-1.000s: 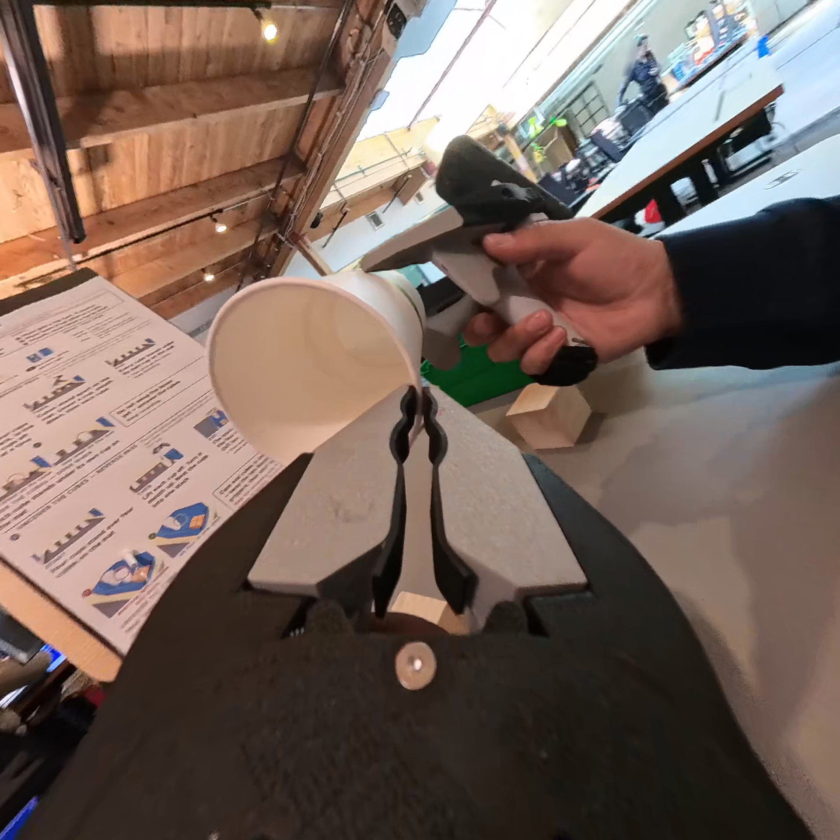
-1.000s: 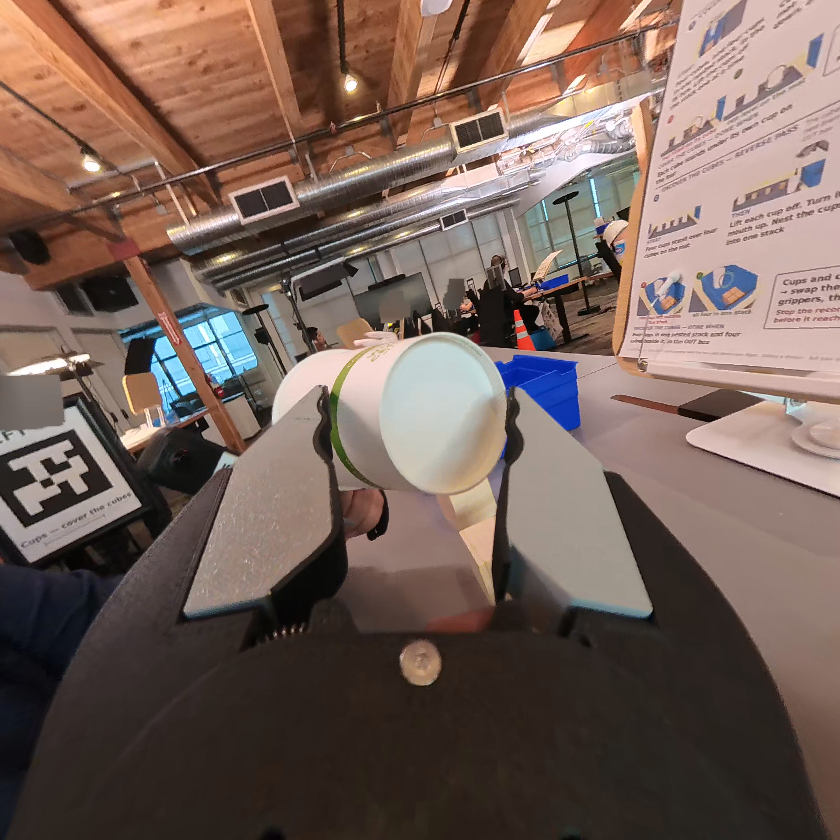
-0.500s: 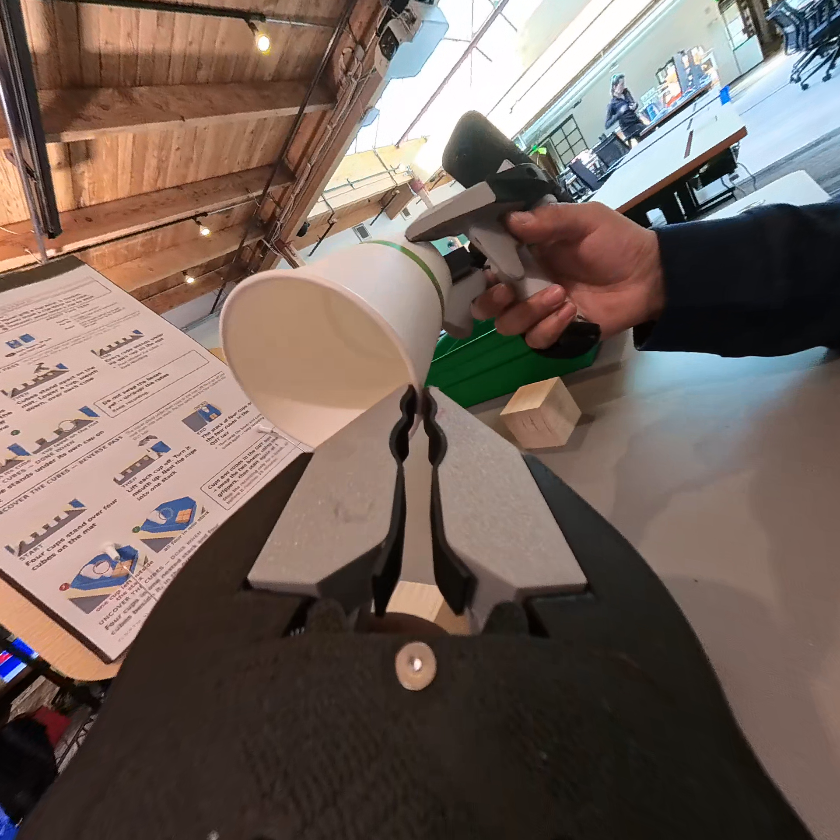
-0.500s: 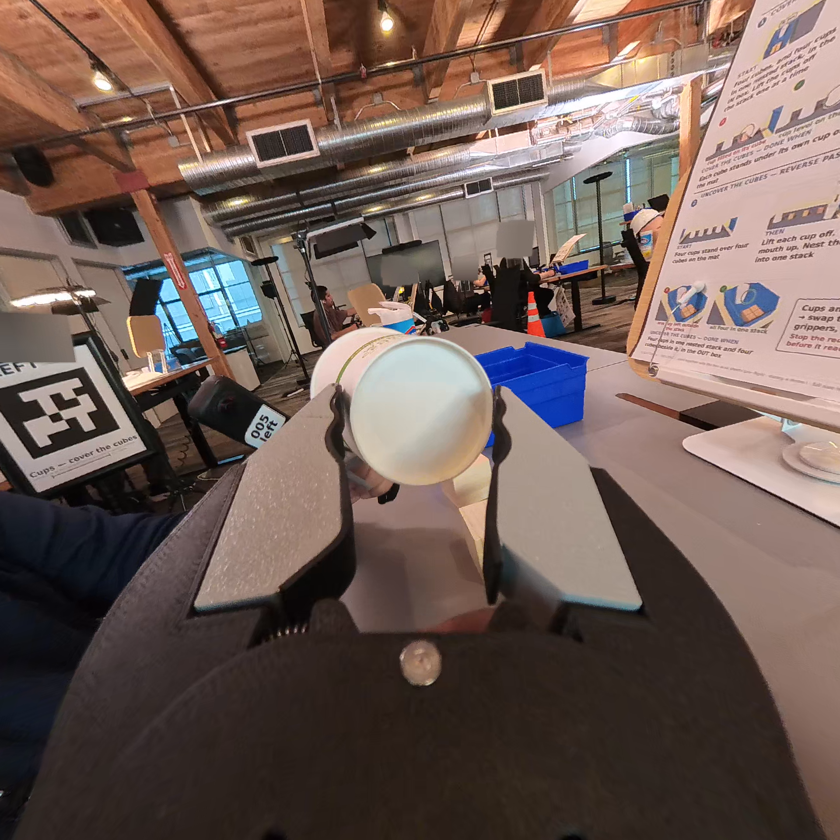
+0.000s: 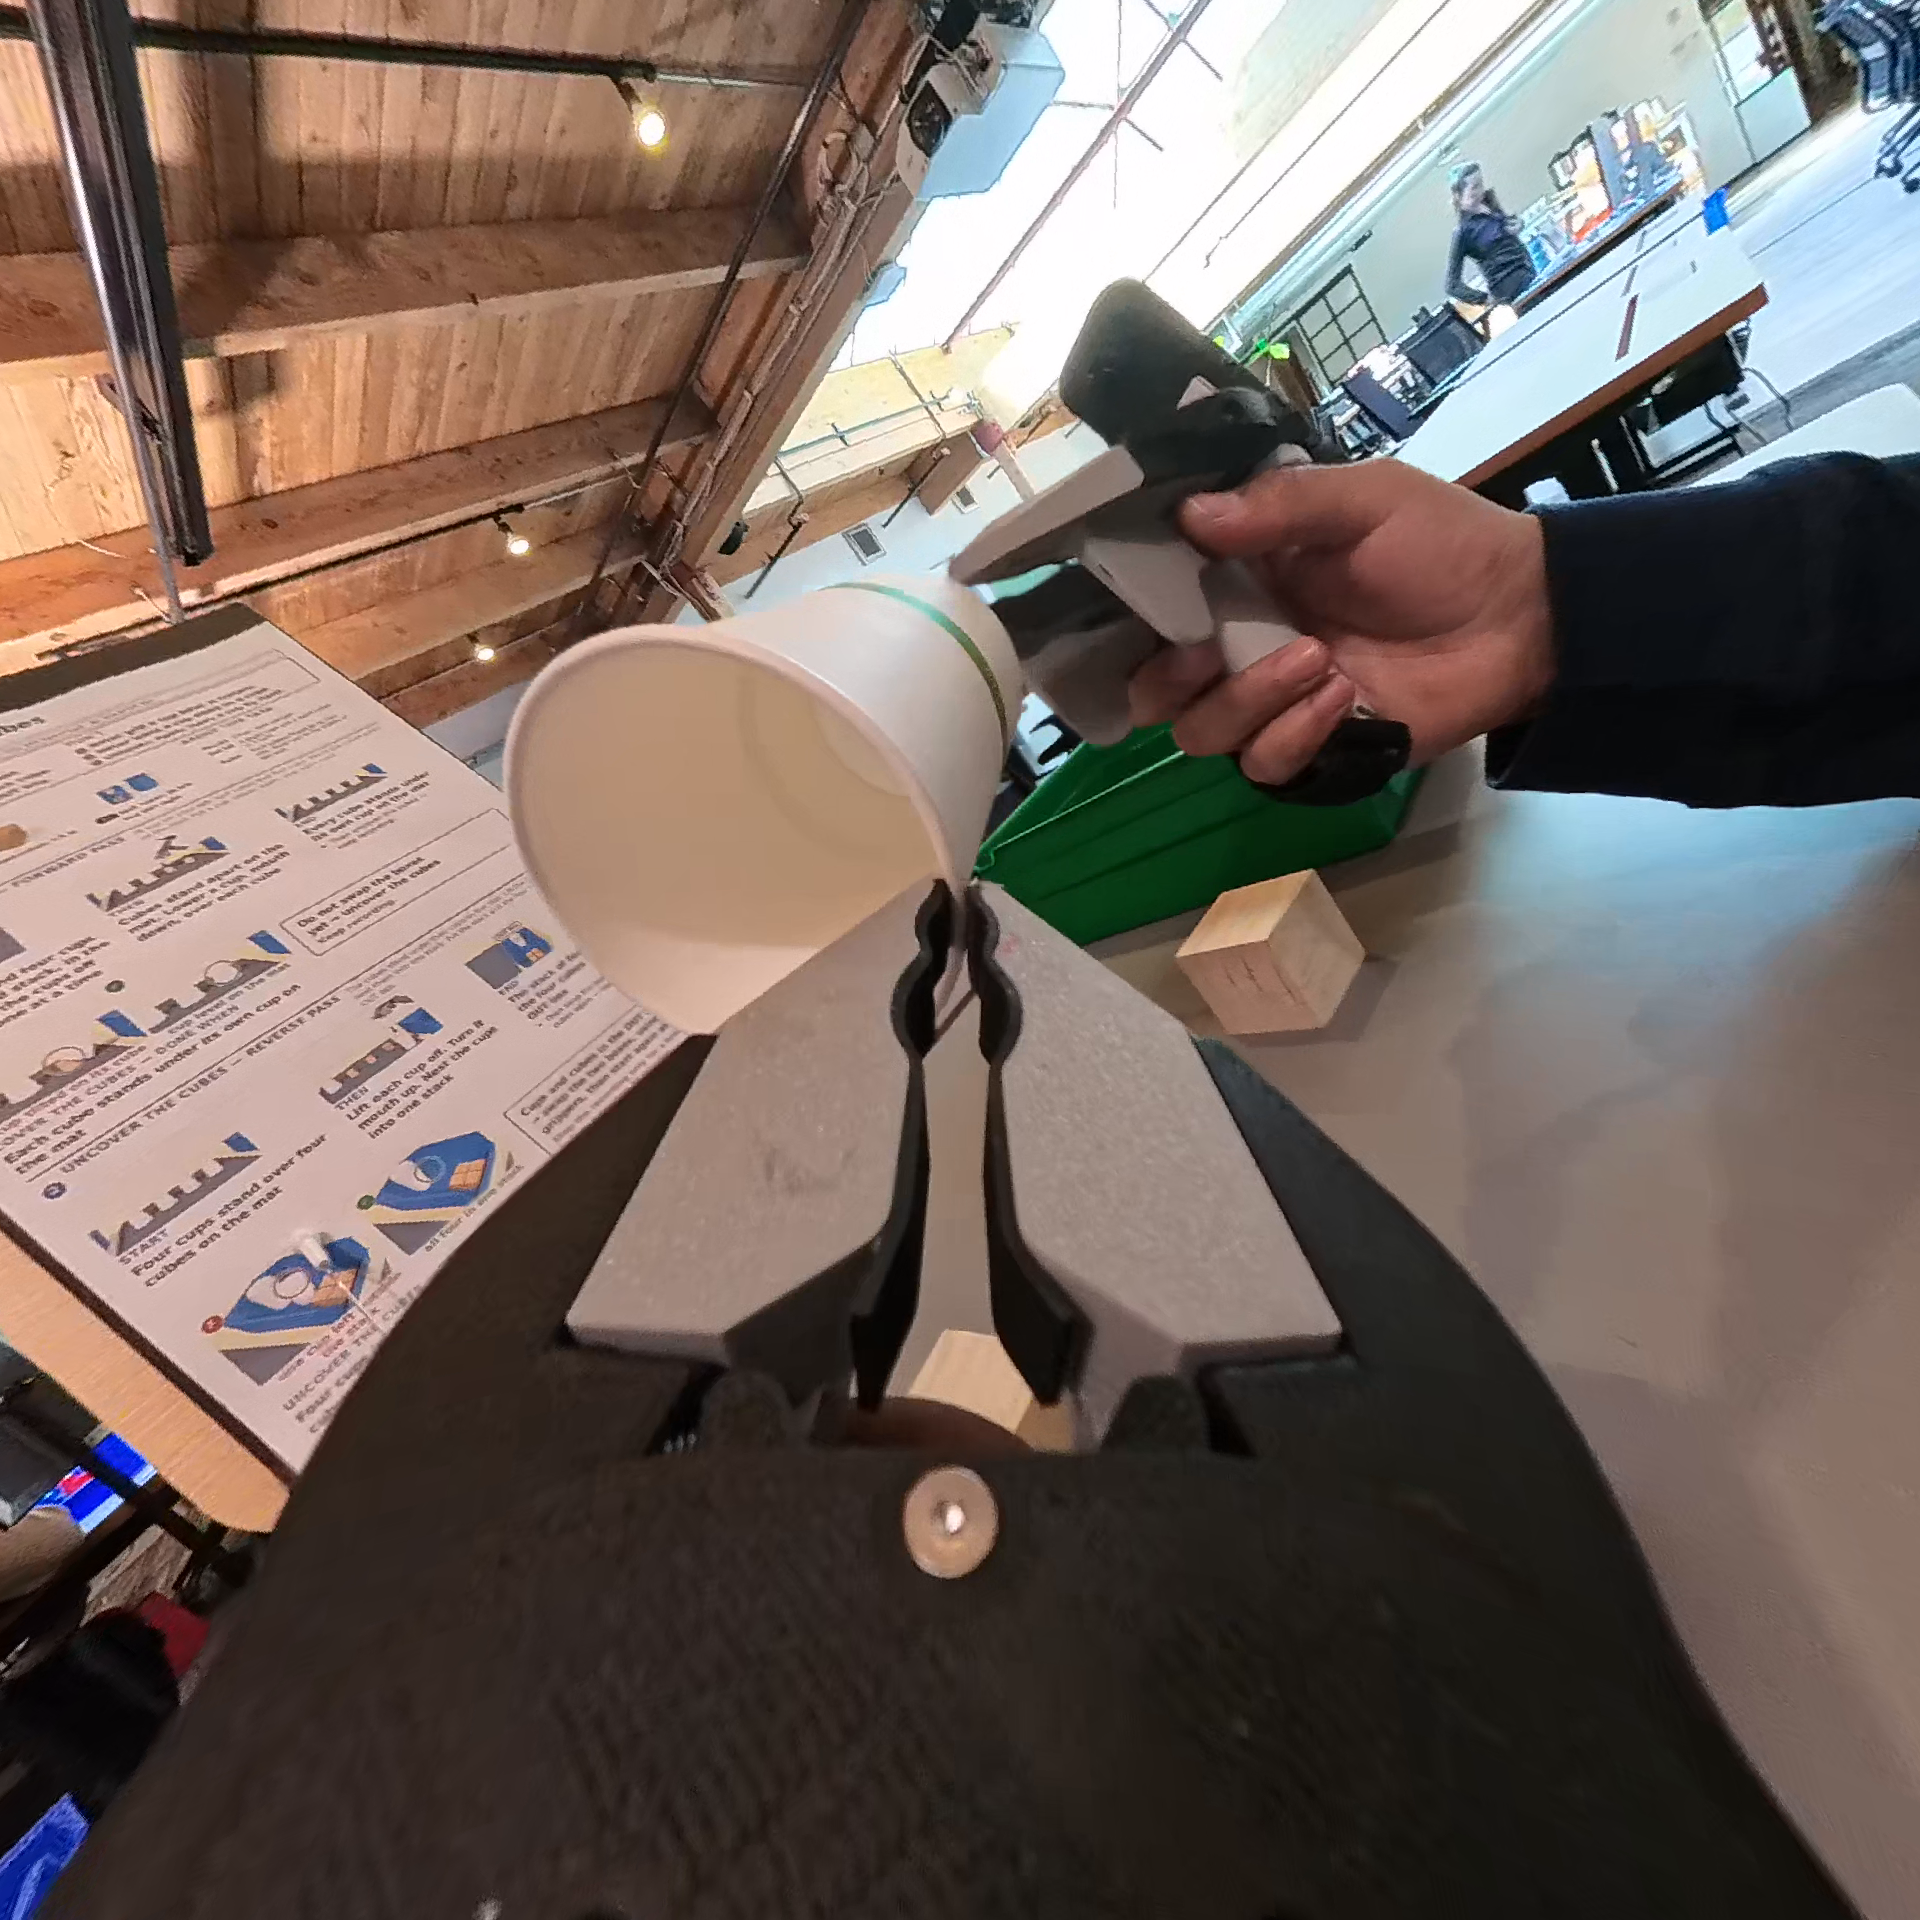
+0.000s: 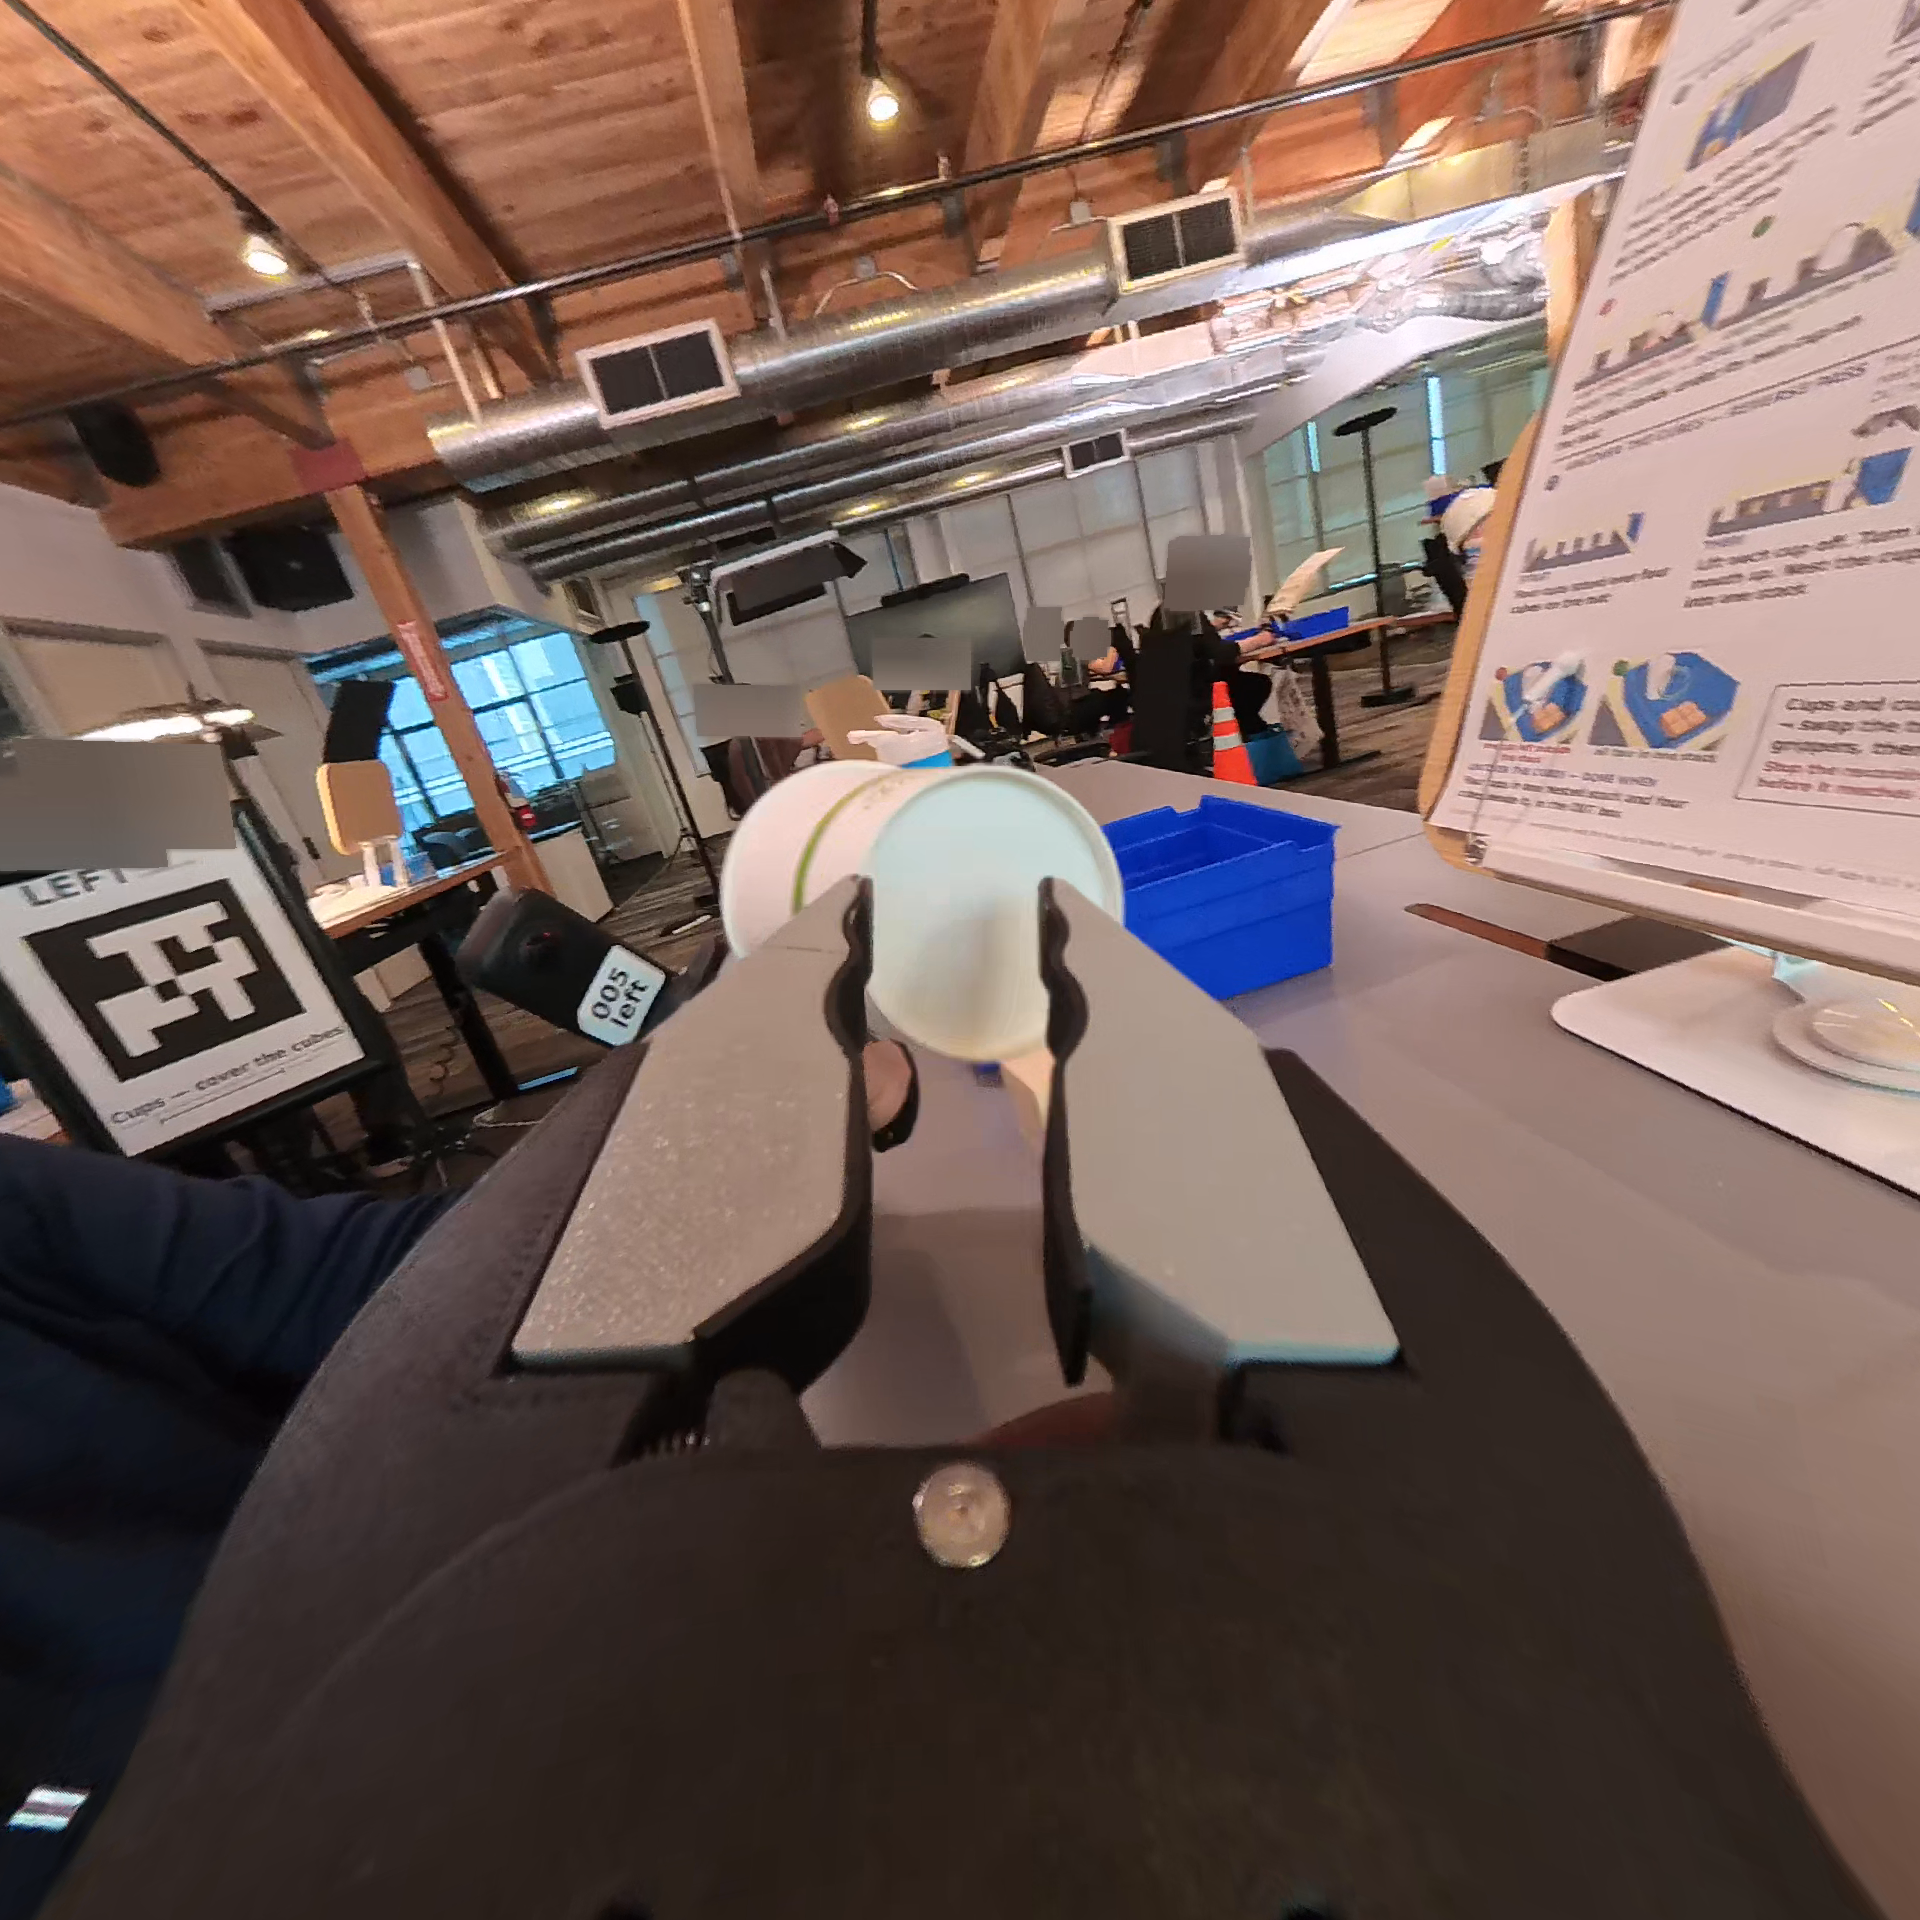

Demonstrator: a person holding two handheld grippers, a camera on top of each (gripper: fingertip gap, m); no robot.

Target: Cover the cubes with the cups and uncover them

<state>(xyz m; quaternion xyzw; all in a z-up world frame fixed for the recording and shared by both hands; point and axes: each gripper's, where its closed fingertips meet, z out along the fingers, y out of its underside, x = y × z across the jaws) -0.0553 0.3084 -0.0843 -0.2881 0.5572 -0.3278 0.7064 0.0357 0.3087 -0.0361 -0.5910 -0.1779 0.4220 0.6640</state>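
above the grey table [image 5: 1558, 1143], near its far edge, the right gripper [image 6: 951, 935] has narrowed around the base of a white cup [image 5: 748, 790] whose rim the left gripper [image 5: 954, 914] pinches shut, suggesting a handover before covering the wooden cube [image 5: 1268, 966].

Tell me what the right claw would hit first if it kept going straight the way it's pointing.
The white paper cup: its closed base sits right between the right claw's fingertips. Behind the cup along that line is the left claw, though how far back is unclear.

Left gripper [image 5: 954, 914] pinches a paper cup's [image 5: 748, 800] rim, jaws nearly together. Right gripper [image 6: 951, 961] — gripped by a hand [image 5: 1361, 613] — clamps the cup's base.
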